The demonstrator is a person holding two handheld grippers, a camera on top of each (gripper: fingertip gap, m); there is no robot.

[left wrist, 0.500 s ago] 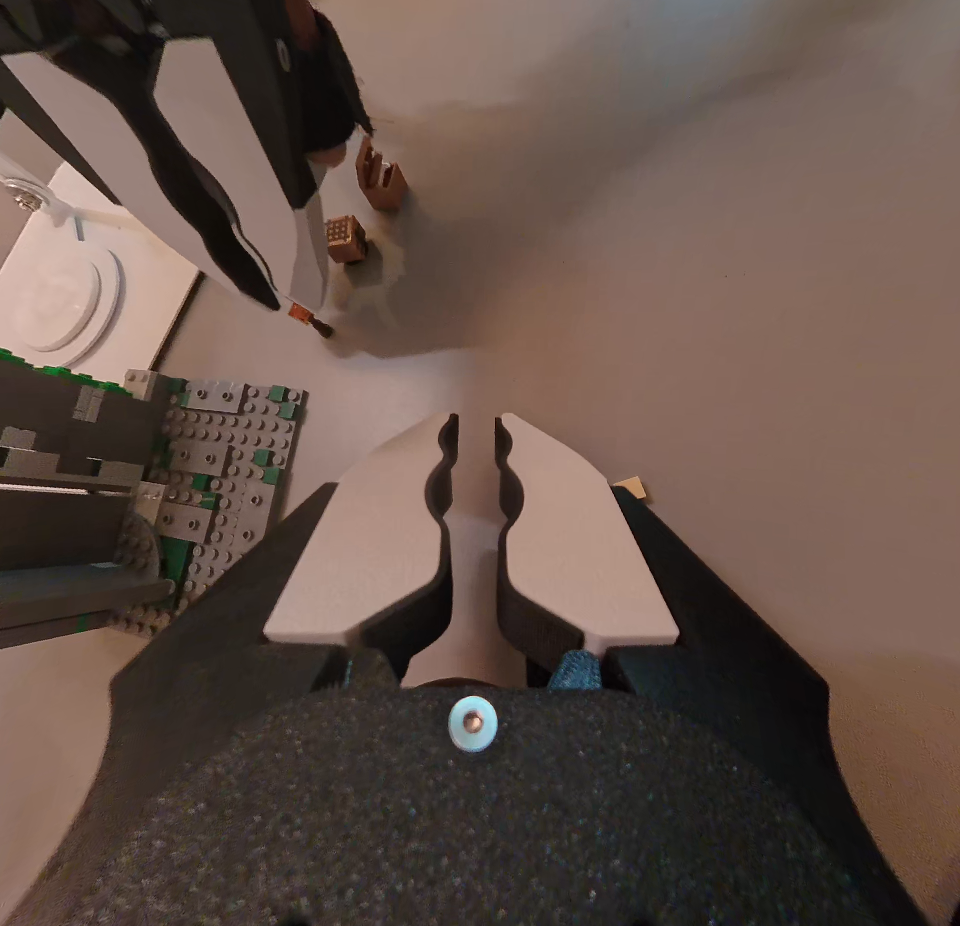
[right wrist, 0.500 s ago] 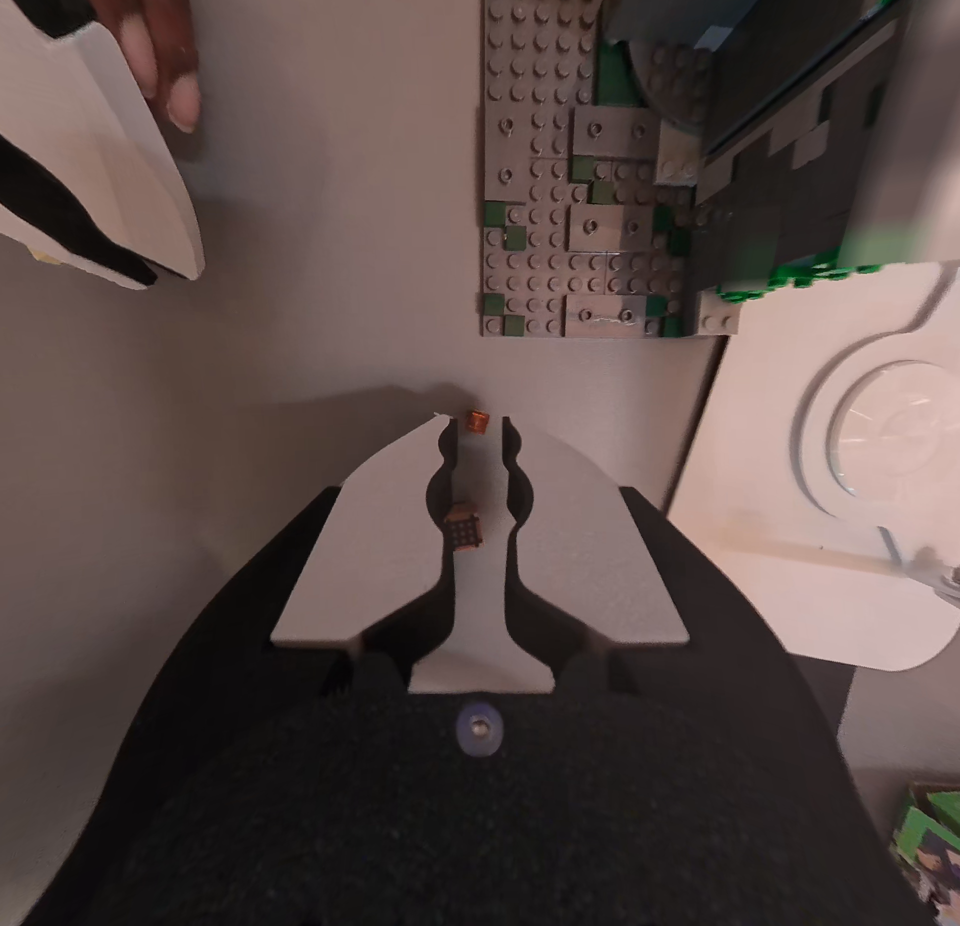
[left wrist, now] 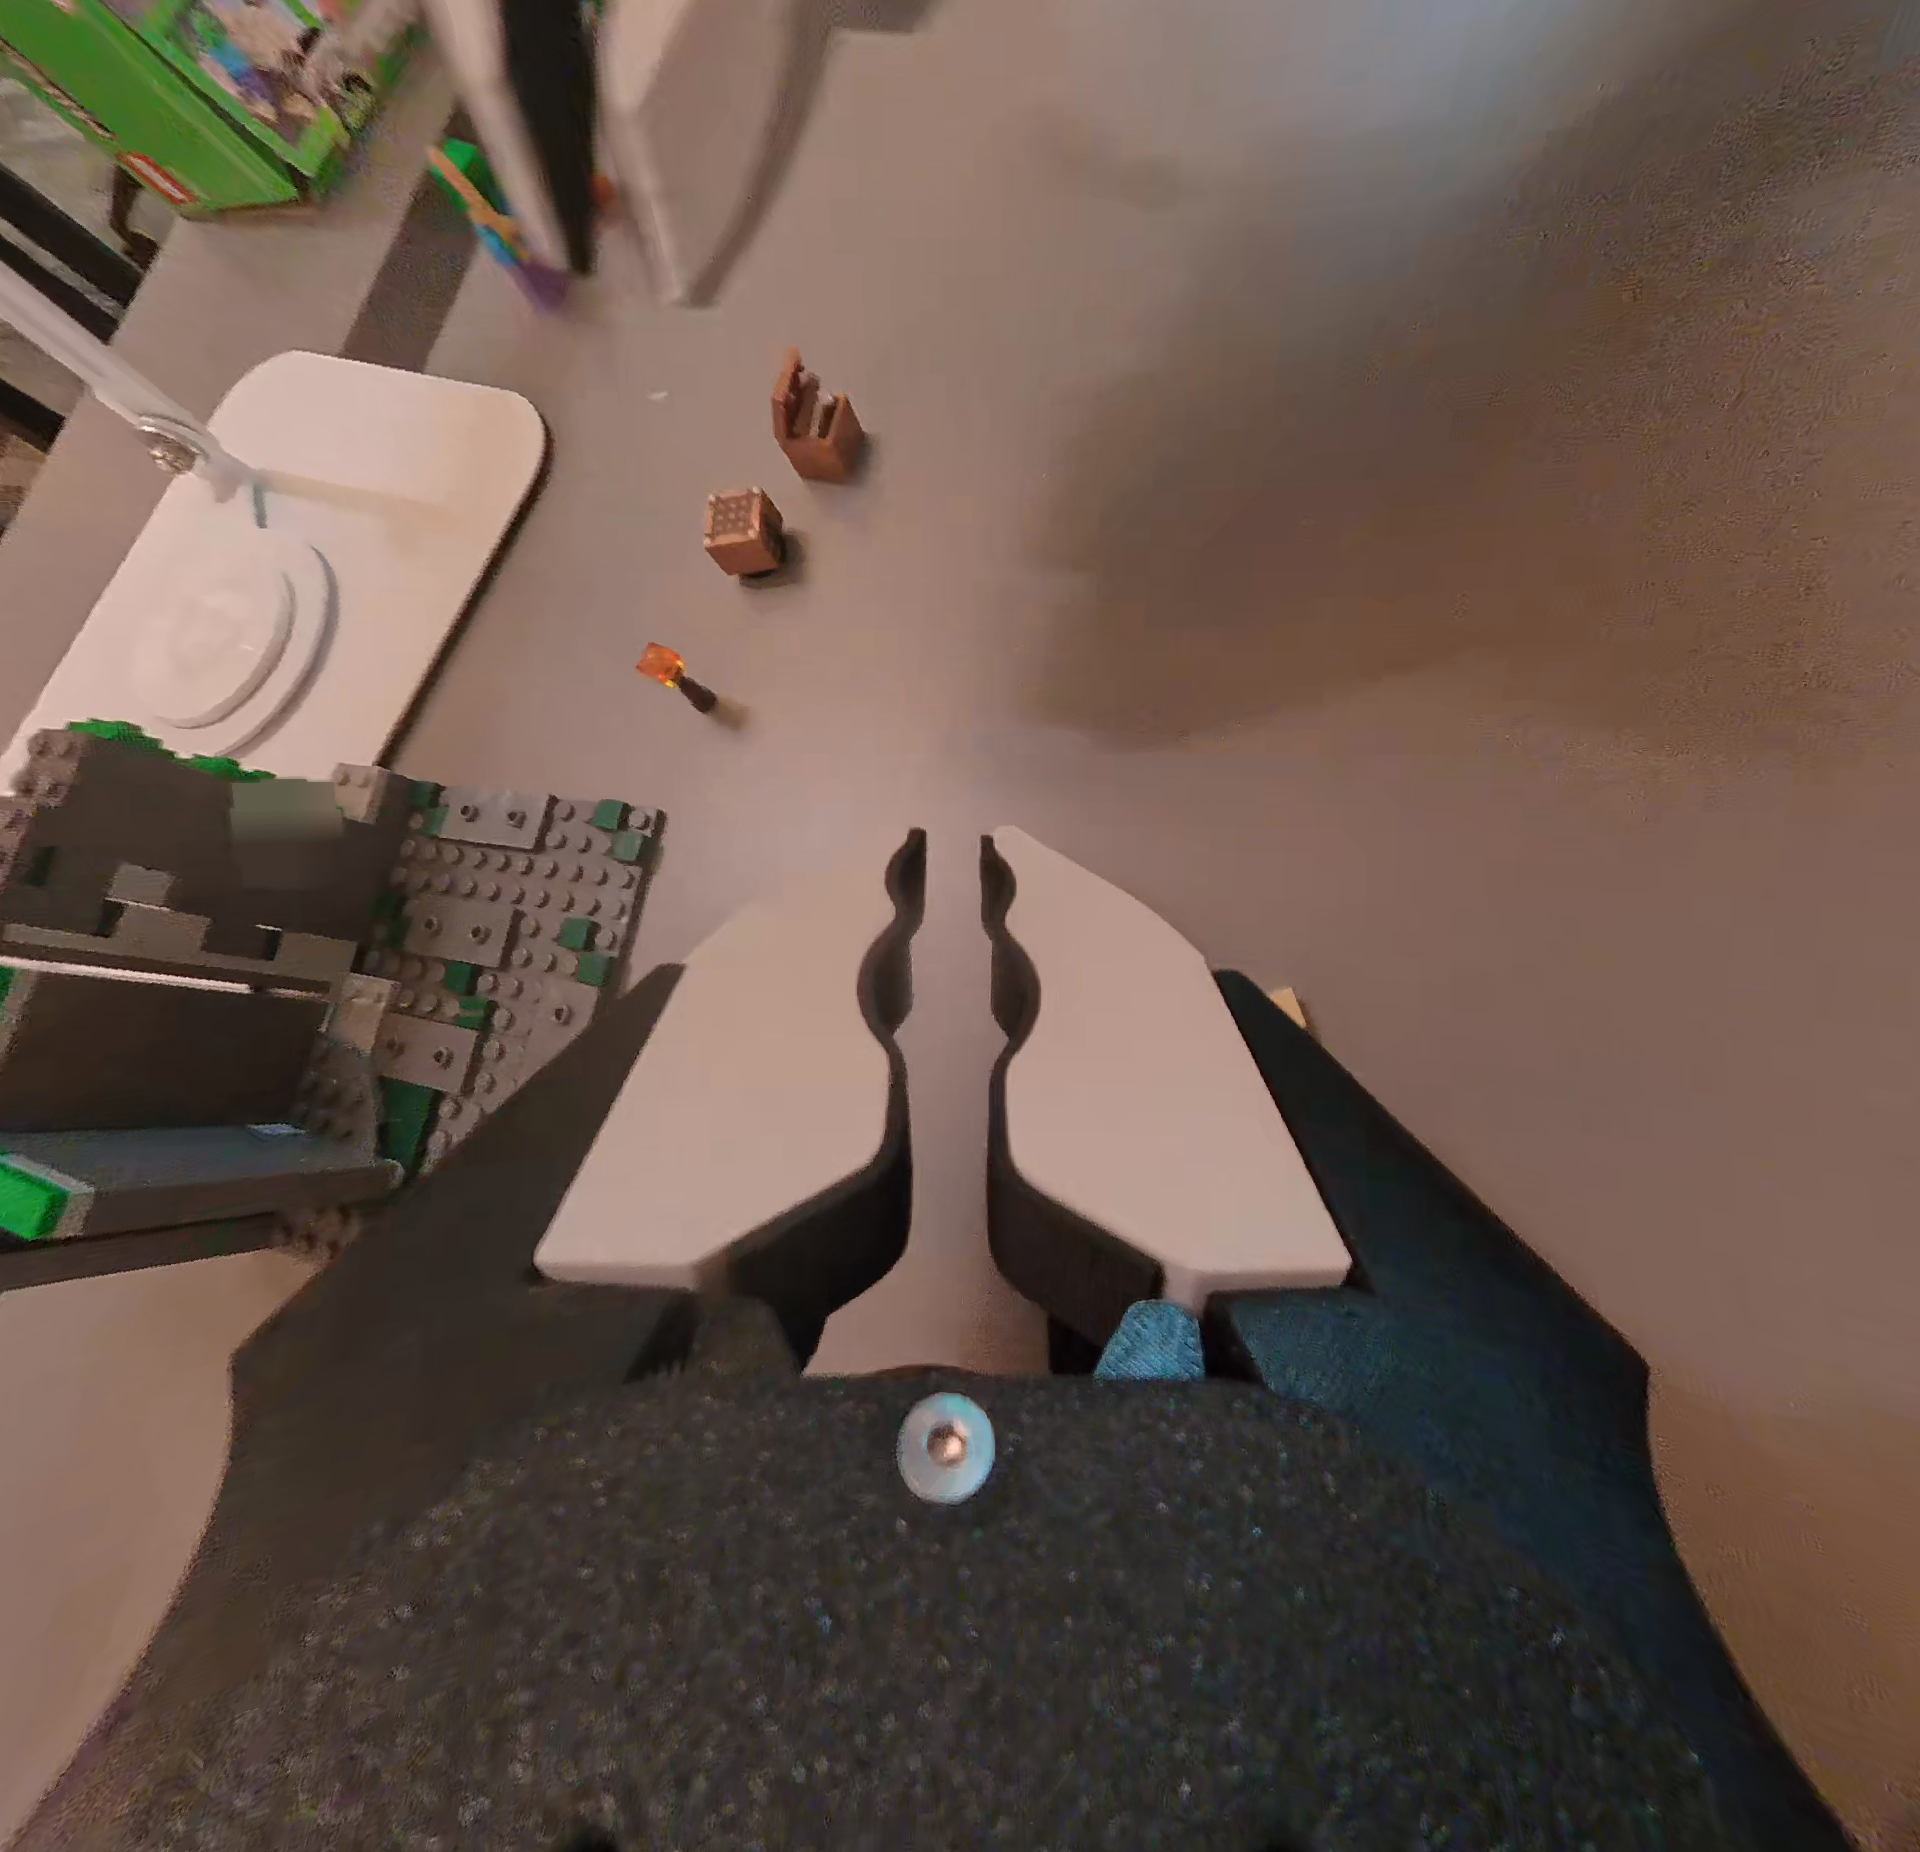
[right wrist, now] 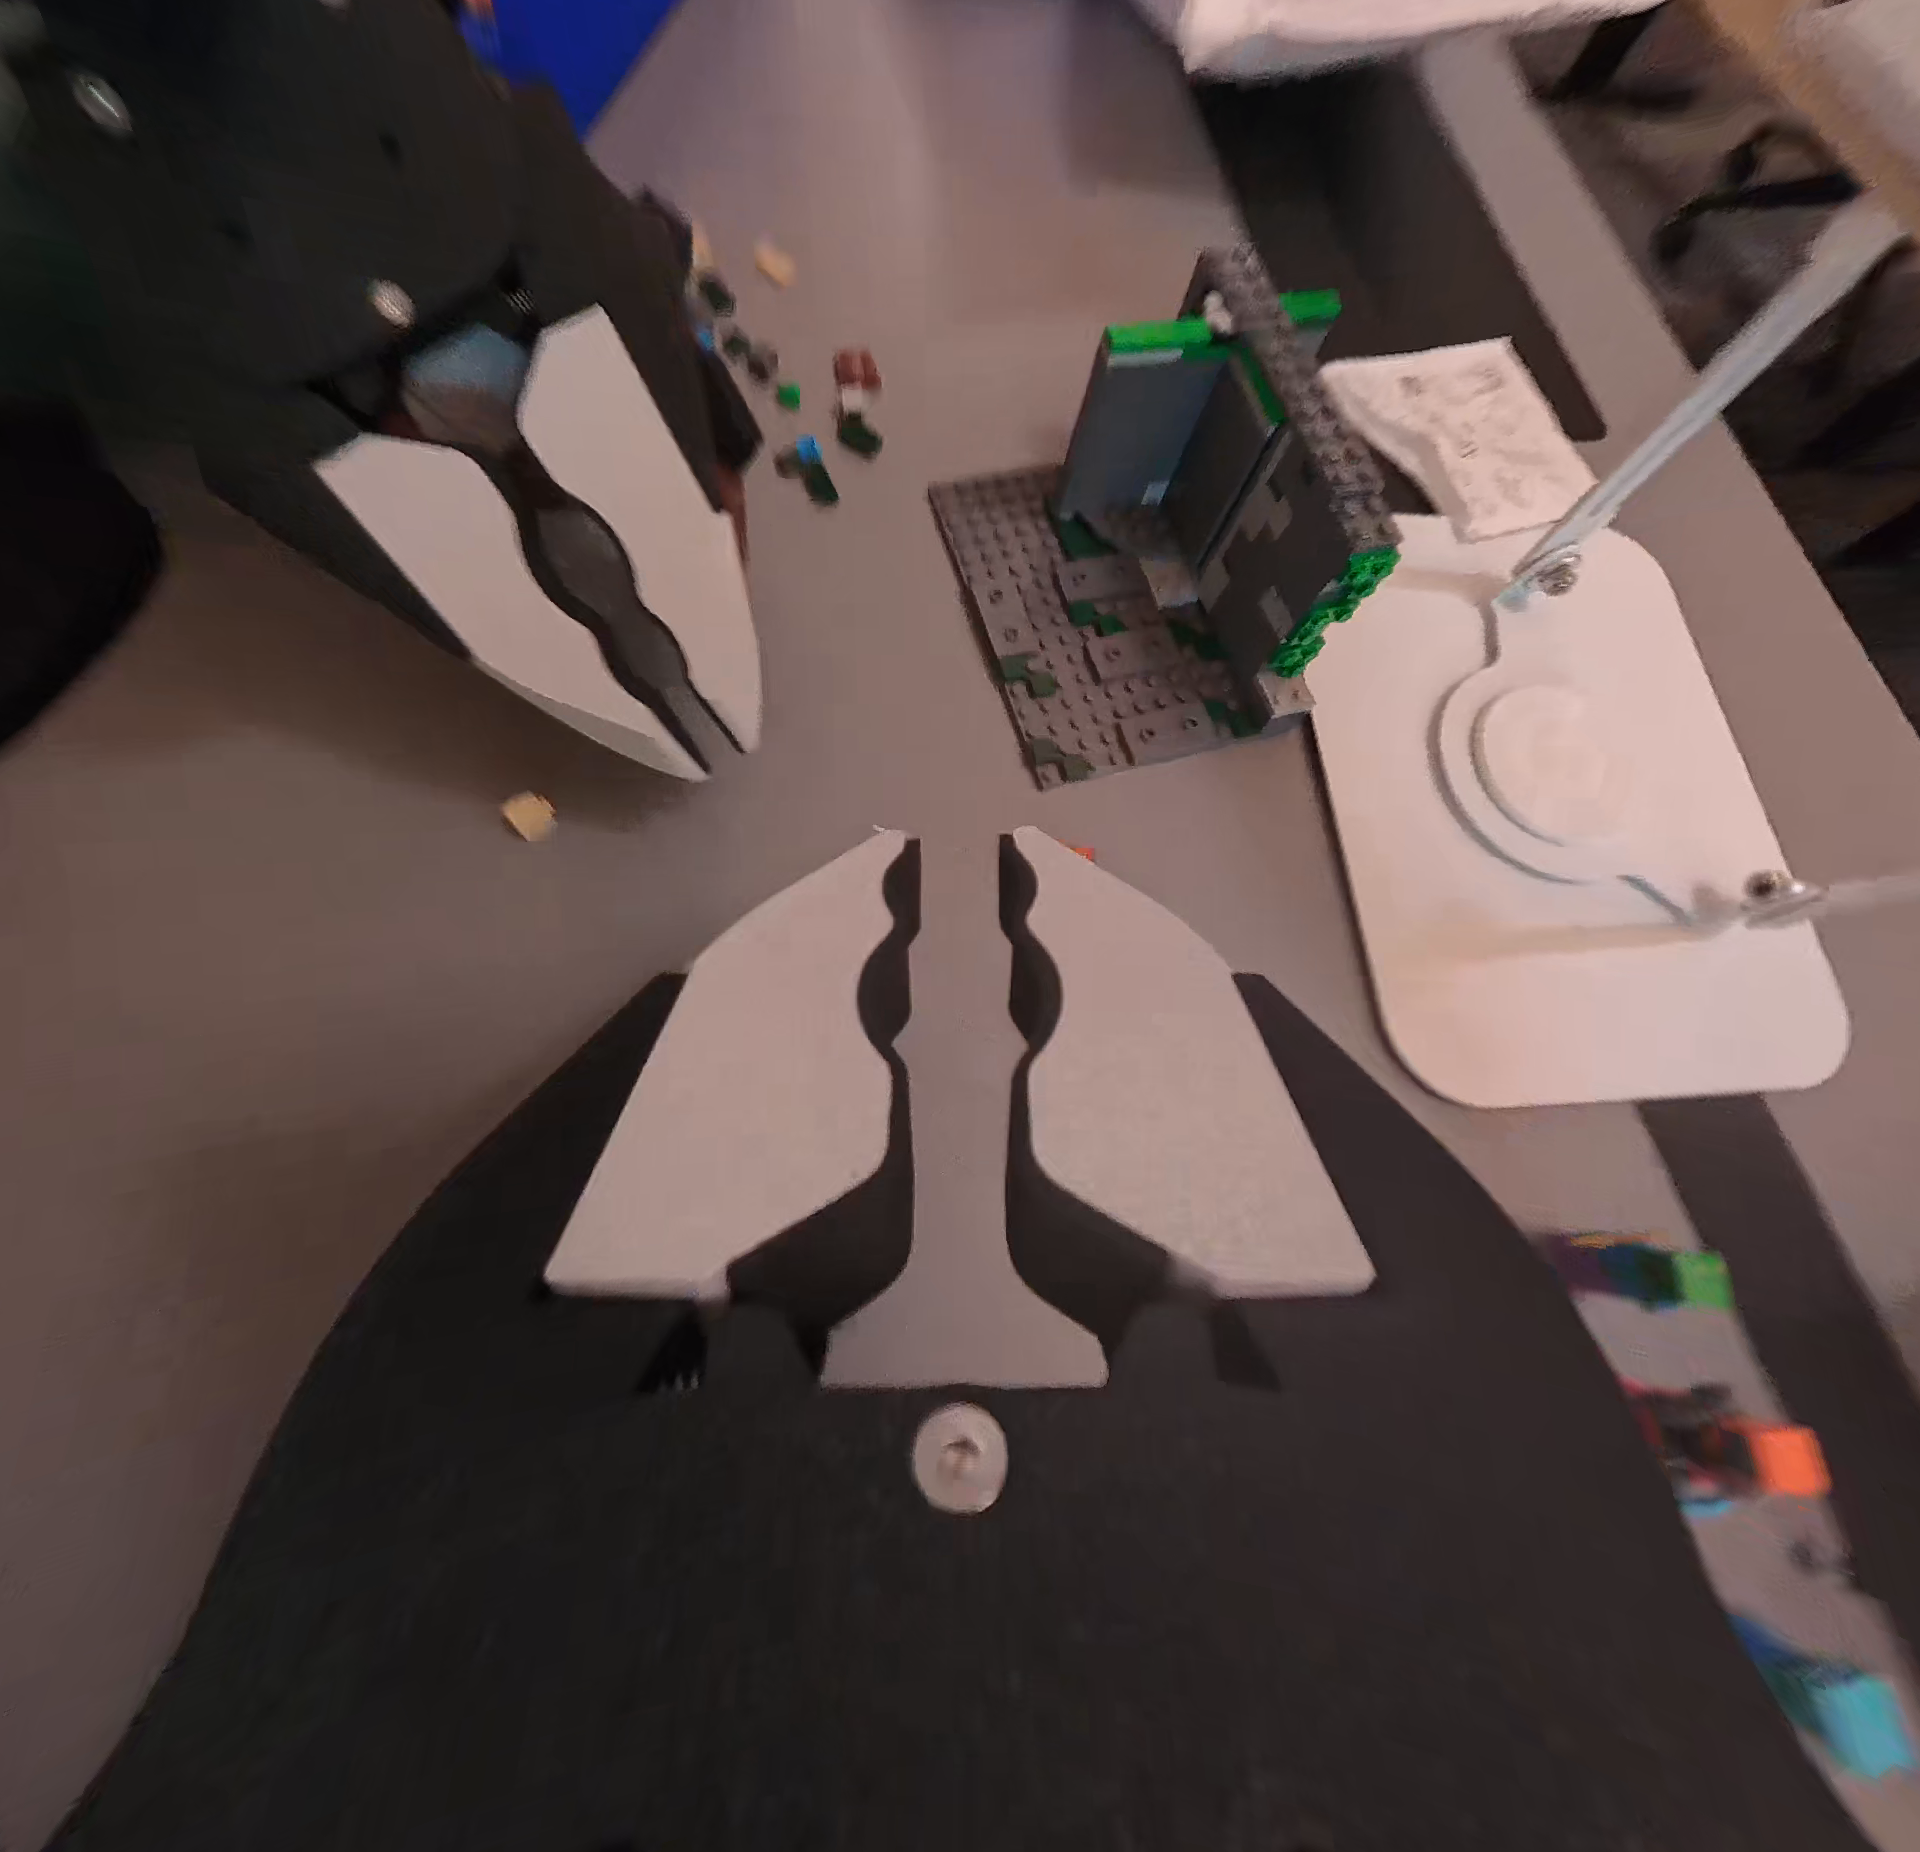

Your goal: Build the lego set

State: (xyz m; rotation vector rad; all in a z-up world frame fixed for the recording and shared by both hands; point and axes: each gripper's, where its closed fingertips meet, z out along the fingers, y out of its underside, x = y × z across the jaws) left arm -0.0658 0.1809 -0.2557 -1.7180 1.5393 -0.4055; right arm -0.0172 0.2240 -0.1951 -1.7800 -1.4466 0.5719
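Note:
The lego build (left wrist: 520, 929) is a grey studded baseplate with a dark grey and green tower; it also shows in the right wrist view (right wrist: 1143, 576). Three small pieces lie on the table ahead of my left gripper (left wrist: 948, 846): a brown slotted piece (left wrist: 816, 431), a brown cube (left wrist: 740, 533) and an orange torch piece (left wrist: 675, 675). My left gripper is empty, its jaws a narrow gap apart. My right gripper (right wrist: 959, 846) is empty and held above the table, jaws also a narrow gap apart. An orange bit (right wrist: 1081, 853) peeks past its right fingertip.
A white lamp base (left wrist: 312, 555) sits beside the build, also in the right wrist view (right wrist: 1558, 815). A green box (left wrist: 156, 67) stands far left. Several loose pieces (right wrist: 810, 420), a tan piece (right wrist: 528, 815) and an instruction sheet (right wrist: 1455, 431) lie on the table. My right fingertips sit around 9 centimetres from my left ones. My right tips are roughly 9 centimetres from the brown cube (left wrist: 740, 533). The brown slotted piece (left wrist: 816, 431) sits 11 centimetres or so from the ends of my right fingers.
My right gripper has lifted up and back from the small brown and orange pieces, which stay on the table. My left gripper has stayed beside the build, tilting a little.

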